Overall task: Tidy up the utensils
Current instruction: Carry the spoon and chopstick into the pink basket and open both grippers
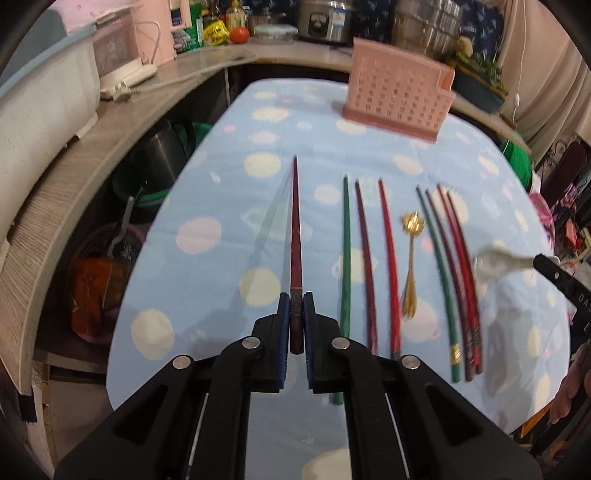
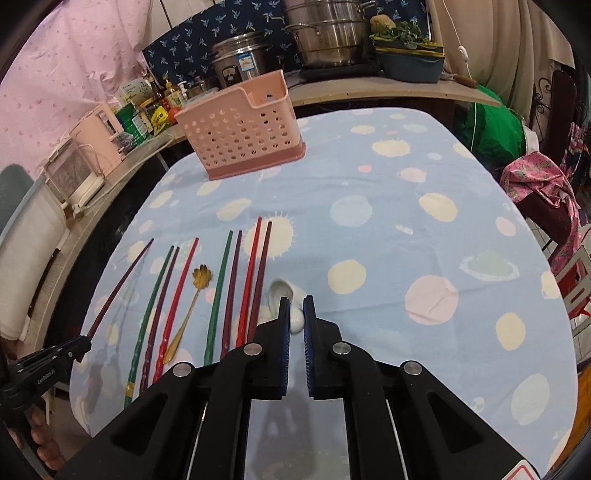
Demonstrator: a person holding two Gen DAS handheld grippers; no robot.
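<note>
My left gripper [image 1: 295, 300] is shut on the thick end of a dark red chopstick [image 1: 295, 229], which hangs above the spotted blue tablecloth [image 1: 221, 184] and points away from me. My right gripper [image 2: 296, 302] is shut on the handle of a white ceramic spoon [image 2: 279, 291], its bowl sticking out ahead of the pads. Between the two grippers, several green, maroon and red chopsticks [image 1: 386, 258] lie in a row on the cloth with a gold spoon [image 1: 411, 266] among them. A pink perforated utensil holder [image 1: 397, 92] stands upright at the far end of the table.
A curved grey counter [image 1: 122, 122] wraps the table's left and far sides, carrying appliances, bottles, a rice cooker [image 2: 240, 62] and steel pots [image 2: 328, 33]. Buckets sit under the counter at left. A chair draped in pink cloth [image 2: 535, 184] stands off the table's right edge.
</note>
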